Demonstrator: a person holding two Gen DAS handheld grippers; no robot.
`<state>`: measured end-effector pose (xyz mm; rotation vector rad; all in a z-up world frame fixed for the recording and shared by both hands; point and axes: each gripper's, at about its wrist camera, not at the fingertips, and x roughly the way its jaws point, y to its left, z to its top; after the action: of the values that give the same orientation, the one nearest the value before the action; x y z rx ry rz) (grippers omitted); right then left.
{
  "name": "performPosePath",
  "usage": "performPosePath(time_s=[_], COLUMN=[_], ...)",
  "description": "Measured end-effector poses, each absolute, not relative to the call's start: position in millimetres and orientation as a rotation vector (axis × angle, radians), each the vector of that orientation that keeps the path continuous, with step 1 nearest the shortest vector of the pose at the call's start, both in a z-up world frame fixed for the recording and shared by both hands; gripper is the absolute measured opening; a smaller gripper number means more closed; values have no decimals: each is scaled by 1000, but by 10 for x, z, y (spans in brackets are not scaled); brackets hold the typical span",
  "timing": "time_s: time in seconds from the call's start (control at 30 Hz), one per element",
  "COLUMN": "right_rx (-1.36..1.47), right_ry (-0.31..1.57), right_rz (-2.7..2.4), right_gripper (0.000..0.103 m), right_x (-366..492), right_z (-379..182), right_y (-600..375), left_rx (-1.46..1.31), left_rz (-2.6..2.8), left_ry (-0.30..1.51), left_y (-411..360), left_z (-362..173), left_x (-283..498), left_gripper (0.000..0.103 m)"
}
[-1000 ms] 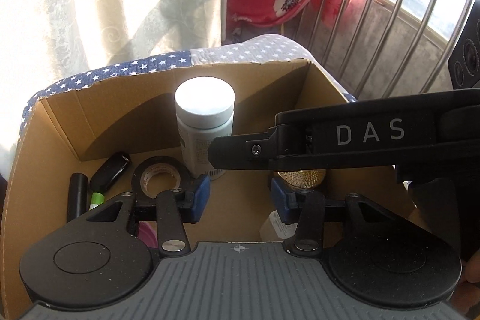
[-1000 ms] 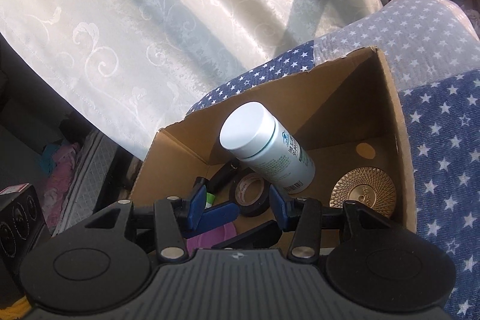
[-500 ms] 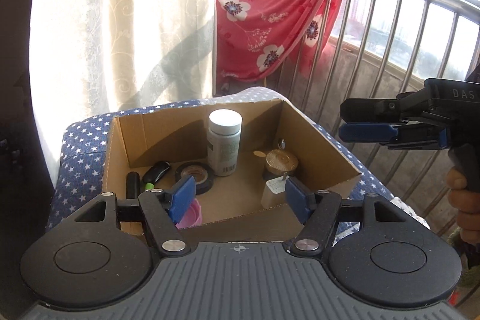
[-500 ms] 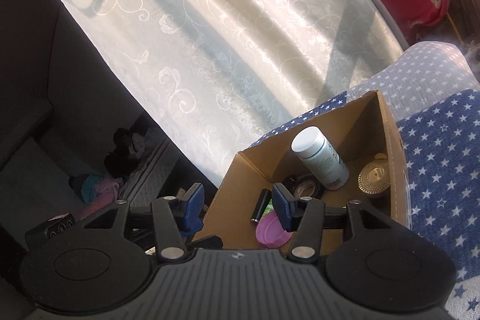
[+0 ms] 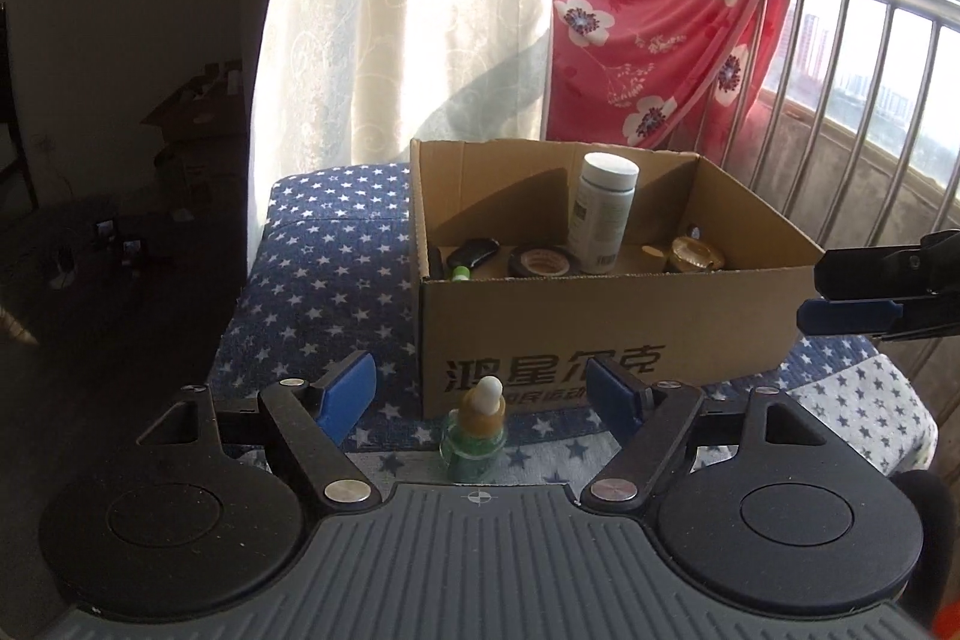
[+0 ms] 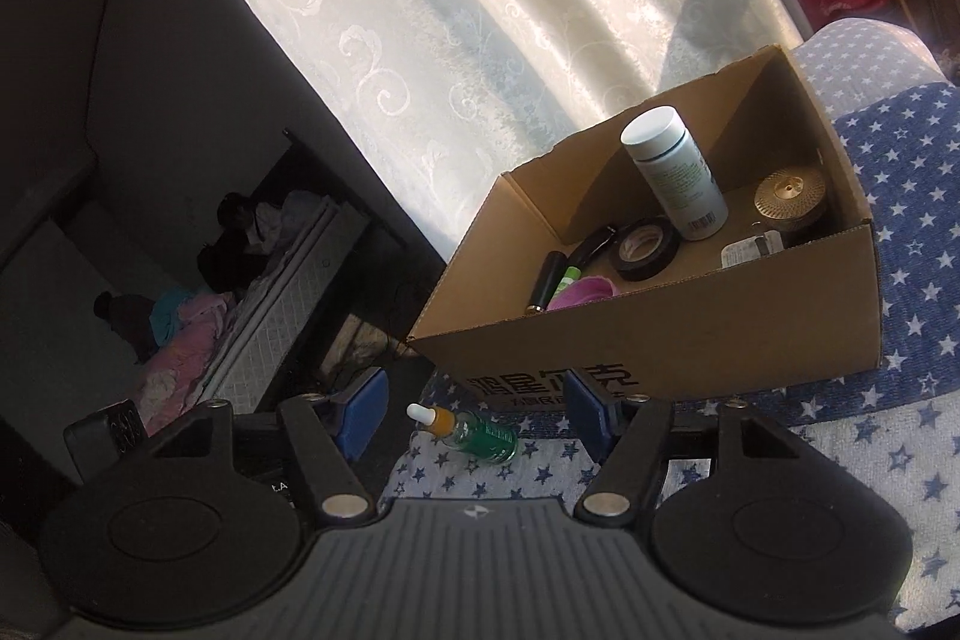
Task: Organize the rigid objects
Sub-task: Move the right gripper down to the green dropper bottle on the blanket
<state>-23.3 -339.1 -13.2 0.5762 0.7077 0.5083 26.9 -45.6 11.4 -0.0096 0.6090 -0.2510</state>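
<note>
Star-print blue cloth (image 5: pixel 324 244) covers the surface, curtain (image 5: pixel 390 28) behind, railing (image 5: pixel 870 100) to the right. Small green dropper bottle (image 5: pixel 474 436) lies on its side on the cloth just beside the front wall of the cardboard box (image 5: pixel 600 334), apart from it. Box holds an upright white bottle (image 5: pixel 603 214), tape roll (image 5: pixel 540 261), gold disc (image 6: pixel 789 196). Left gripper (image 5: pixel 480 394) jaws just opened, spread, nothing gripped; bottle lies beyond them. Right gripper (image 6: pixel 474 409) likewise spread and empty, jaws just opened. Open cloth left of the box; surface edge drops off at the near left.
</note>
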Motion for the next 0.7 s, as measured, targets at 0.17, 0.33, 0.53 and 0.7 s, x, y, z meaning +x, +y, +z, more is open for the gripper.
performPosePath(time_s=[0.17,0.33,0.53,0.7], right_rx=[470,360,288,280], right_ry=[738,771,808,833], right_rz=[526,522,520,527], right_gripper=[68,67,64,57], right_x=[-63,102,232,352], right_z=[-216,-345,-503,-579], right_y=[-2893,-2494,-2264,-2183], left_rx=[11,-7,-29,-43], left_rz=[-239,-223,-223,-231], left_ry=[636,660,677,690], left_y=[-503,-525,-512,-530], left_z=[-227,-469,-588,-624], left_x=[372,442,506,522], left_gripper=[77,73,64,57])
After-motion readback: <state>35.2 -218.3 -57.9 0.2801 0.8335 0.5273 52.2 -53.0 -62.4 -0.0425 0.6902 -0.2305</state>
